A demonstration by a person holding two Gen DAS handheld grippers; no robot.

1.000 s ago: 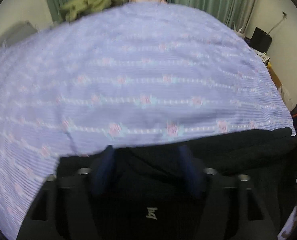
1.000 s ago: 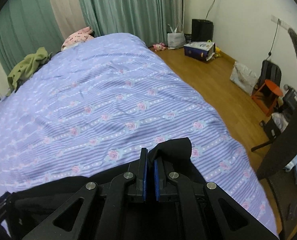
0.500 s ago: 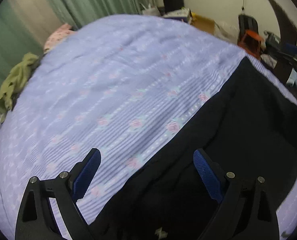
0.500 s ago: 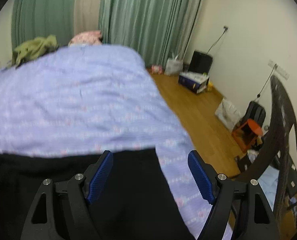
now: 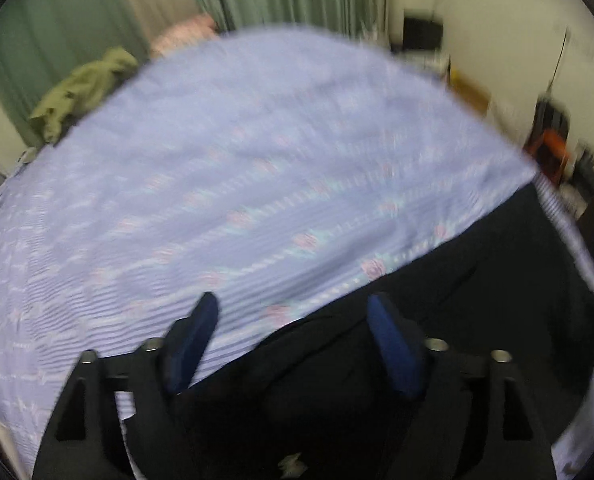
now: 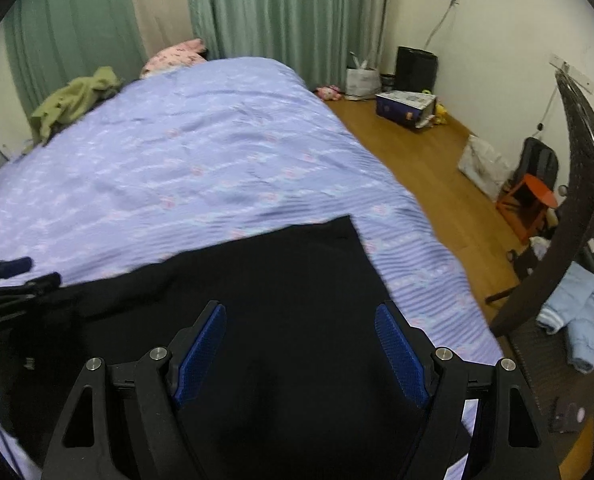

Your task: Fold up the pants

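Note:
Black pants [image 6: 281, 280] lie flat on the near end of a bed with a purple flowered cover [image 6: 201, 160]. They also show in the blurred left wrist view [image 5: 477, 300], at lower right. My right gripper [image 6: 301, 332] is open and empty, hovering over the pants. My left gripper [image 5: 293, 320] is open and empty, over the pants' far edge where it meets the cover [image 5: 257, 160]. The left gripper [image 6: 13, 276] also shows at the left edge of the right wrist view.
A green garment [image 6: 73, 100] and a pink pillow [image 6: 173, 54] lie at the bed's far end, before green curtains. To the right, wooden floor [image 6: 429, 160] holds boxes, bags, an orange stool [image 6: 533, 200] and a dark chair [image 6: 585, 200].
My right gripper was shut on a fold of the pants, then let go and opened; the pants now lie flat. My left gripper stayed open and swung about over the pants' edge.

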